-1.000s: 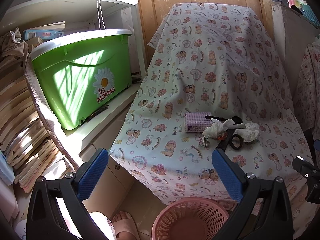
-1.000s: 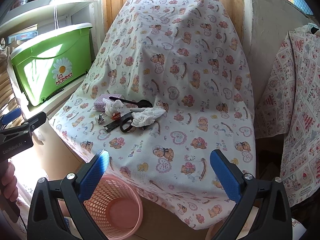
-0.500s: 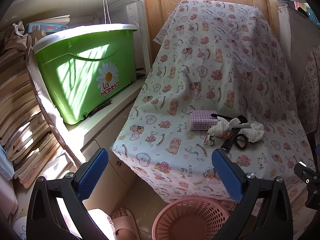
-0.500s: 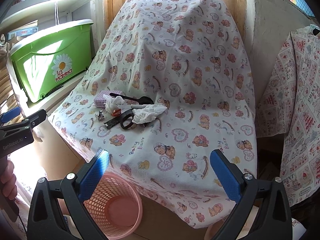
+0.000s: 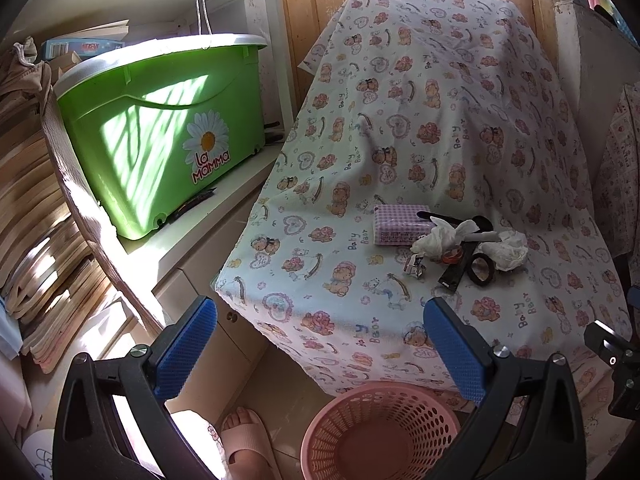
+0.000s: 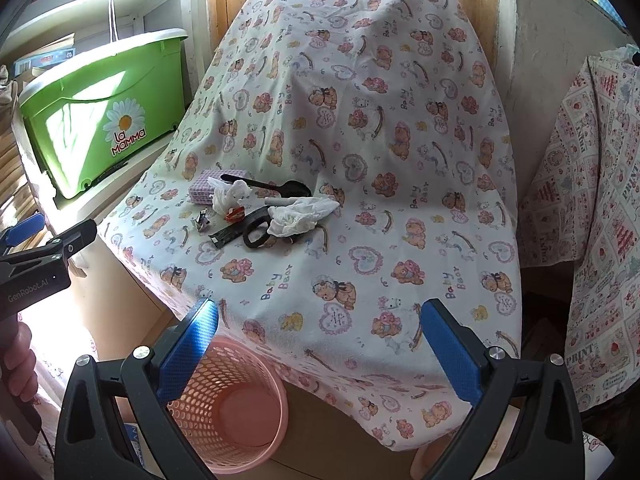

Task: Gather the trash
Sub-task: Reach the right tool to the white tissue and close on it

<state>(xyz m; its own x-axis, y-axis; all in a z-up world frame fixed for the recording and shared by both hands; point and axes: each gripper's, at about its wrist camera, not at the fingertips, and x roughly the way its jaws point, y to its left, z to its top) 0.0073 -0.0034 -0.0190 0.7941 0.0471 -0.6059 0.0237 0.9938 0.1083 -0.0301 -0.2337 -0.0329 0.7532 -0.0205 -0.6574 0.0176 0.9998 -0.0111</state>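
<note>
Crumpled tissues [image 6: 302, 214] lie among scissors [image 6: 250, 230] on the bear-print cloth [image 6: 360, 264] — both grippers (left [image 5: 320, 350], right [image 6: 320, 350]) gape, holding nothing.

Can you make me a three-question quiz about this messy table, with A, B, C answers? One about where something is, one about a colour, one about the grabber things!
1. Where is the pink basket?
A. On the shelf
B. On the floor below the table's front edge
C. On top of the table

2. What colour is the big bin with the daisy on it?
A. Green
B. Blue
C. Red

3. How is the right hand-held gripper?
A. Shut on a tissue
B. Shut on the scissors
C. Open and holding nothing

Answers:
1. B, the basket stands low down, under the hanging cloth.
2. A, its sides are bright green with a white rim.
3. C, its blue fingers stand wide apart, while the crumpled tissue lies on the cloth. The left hand-held gripper is open too.
</note>
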